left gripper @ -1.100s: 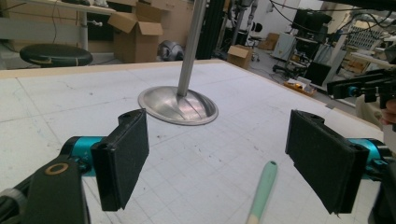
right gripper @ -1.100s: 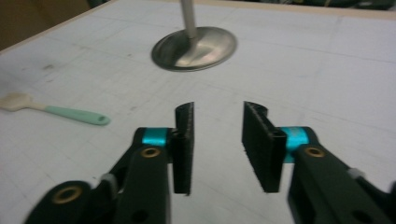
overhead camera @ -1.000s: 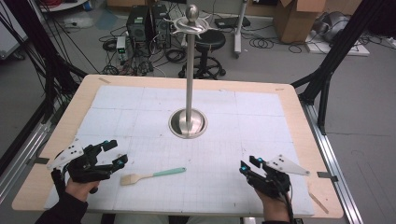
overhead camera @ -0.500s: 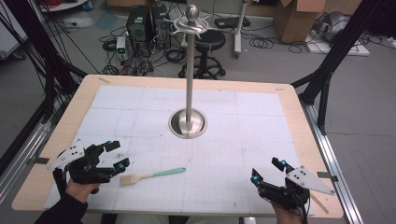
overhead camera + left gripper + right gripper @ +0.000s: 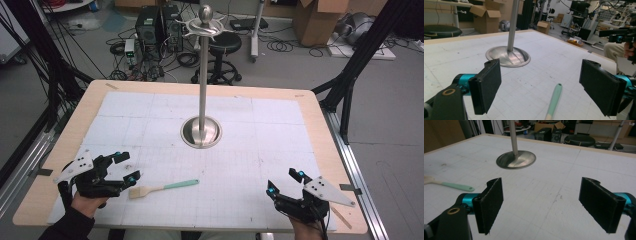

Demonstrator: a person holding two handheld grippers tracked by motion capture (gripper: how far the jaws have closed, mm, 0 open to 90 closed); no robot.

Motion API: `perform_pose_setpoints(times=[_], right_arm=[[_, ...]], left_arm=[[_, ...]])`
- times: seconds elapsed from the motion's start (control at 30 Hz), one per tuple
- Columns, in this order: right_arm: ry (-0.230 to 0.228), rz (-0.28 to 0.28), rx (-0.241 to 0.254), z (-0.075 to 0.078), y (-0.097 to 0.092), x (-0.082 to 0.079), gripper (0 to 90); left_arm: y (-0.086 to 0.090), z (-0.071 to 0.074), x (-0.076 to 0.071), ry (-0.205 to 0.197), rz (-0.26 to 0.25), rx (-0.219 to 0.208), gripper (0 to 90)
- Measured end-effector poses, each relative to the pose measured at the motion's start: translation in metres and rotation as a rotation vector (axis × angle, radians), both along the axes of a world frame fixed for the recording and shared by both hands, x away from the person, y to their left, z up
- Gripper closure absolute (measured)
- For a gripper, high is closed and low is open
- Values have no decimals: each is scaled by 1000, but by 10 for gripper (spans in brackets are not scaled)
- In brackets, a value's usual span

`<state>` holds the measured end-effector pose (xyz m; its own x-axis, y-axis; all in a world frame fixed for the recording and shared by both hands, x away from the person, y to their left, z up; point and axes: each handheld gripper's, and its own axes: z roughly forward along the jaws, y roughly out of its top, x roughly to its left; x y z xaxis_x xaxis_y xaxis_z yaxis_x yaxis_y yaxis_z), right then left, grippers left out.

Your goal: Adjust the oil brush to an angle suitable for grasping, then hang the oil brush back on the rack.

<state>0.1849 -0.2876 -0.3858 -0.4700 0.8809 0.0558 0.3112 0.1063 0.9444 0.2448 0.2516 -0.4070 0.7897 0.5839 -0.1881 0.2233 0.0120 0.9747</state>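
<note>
A brush with a mint-green handle and pale bristle head (image 5: 162, 187) lies flat on the white mat near the front left. My left gripper (image 5: 127, 167) sits just left of its bristle end, open, and the handle (image 5: 554, 100) points away between the wide pads without touching them. My right gripper (image 5: 285, 182) hovers at the front right, far from the brush (image 5: 454, 185). Its jaws have just been opening, they stand wide, and nothing is between them (image 5: 540, 205).
A tall metal stand (image 5: 202, 75) rises from a round steel base (image 5: 201, 132) at the middle of the wooden table (image 5: 325, 145). Its hooked top is high above the mat. Boxes, a stool and cables lie on the floor beyond the far edge.
The right gripper's jaws have spread wider and the hand has shifted slightly toward the near right corner. The left gripper and the brush have stayed put.
</note>
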Motion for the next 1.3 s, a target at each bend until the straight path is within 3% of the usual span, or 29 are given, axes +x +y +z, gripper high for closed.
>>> perform_pose_setpoints(times=[0.57, 0.83, 1.07, 1.13, 1.3], right_arm=[[0, 2, -7, 0, 2, -2, 183], [2, 13, -9, -1, 5, 2, 183], [6, 41, -10, -1, 8, 2, 183], [9, 49, -12, -1, 8, 3, 183], [11, 49, -9, -2, 7, 3, 183]], left_arm=[[0, -1, 1, 16, 13, 21, 200], [-3, -5, 4, 39, -30, 111, 235], [-5, -7, 4, 54, -51, 143, 254], [-9, -9, 6, 84, -74, 171, 254], [-17, -13, 8, 101, -101, 219, 252]])
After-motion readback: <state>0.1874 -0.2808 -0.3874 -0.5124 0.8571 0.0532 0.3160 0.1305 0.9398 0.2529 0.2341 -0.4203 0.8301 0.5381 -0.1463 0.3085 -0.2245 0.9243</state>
